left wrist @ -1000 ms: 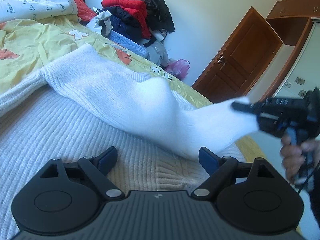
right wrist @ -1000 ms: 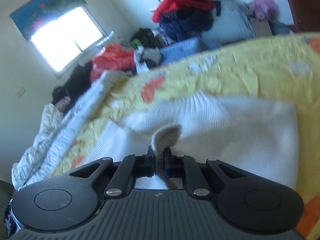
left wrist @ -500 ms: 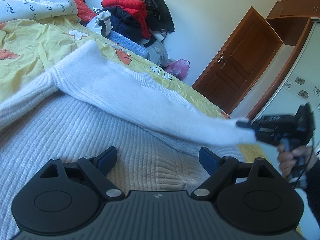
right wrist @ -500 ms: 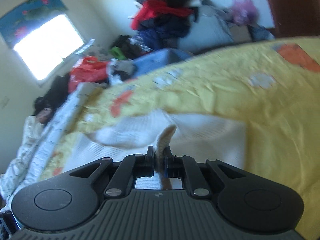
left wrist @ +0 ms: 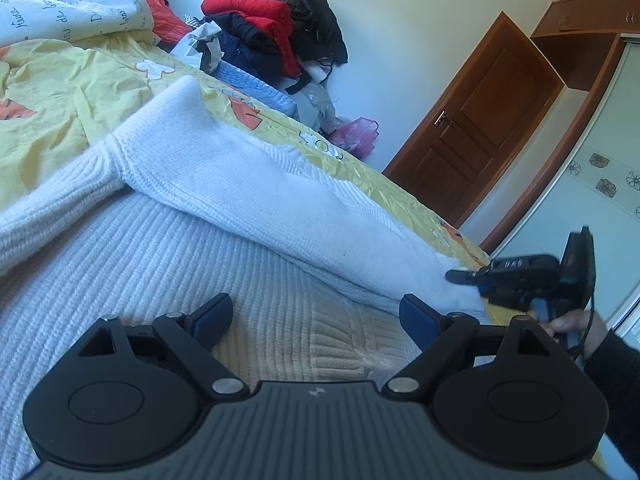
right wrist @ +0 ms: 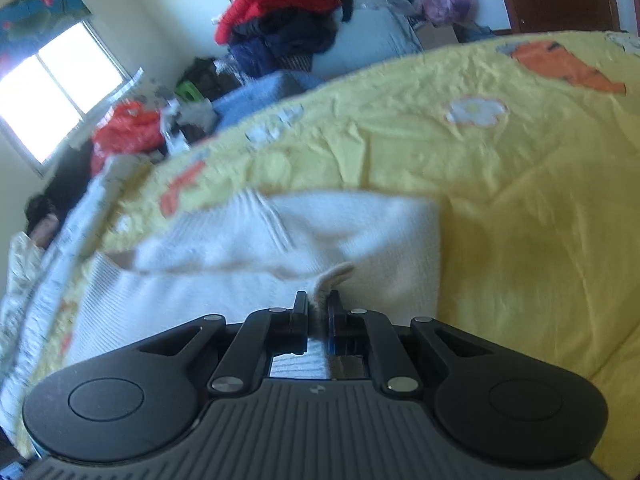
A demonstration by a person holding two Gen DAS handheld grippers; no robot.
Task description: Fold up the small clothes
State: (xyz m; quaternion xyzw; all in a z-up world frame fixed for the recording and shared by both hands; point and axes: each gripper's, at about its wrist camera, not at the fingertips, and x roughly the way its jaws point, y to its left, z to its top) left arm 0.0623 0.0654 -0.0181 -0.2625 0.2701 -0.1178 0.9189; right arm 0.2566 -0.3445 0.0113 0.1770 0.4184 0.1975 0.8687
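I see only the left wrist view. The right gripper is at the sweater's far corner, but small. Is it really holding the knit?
Observer: Yes. In the right wrist view the right gripper is shut on a fold of the white sweater's edge.
Operator: Is there a window in the room?
Observer: Yes, a bright window at the upper left of the right wrist view.
Operator: What lies beyond the sweater on that side?
Observer: Bare yellow bedsheet, with an orange carrot print near its far edge.

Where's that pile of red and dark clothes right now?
In the left wrist view, the clothes pile sits top centre against the wall, beyond the yellow bedspread, left of the wooden door.
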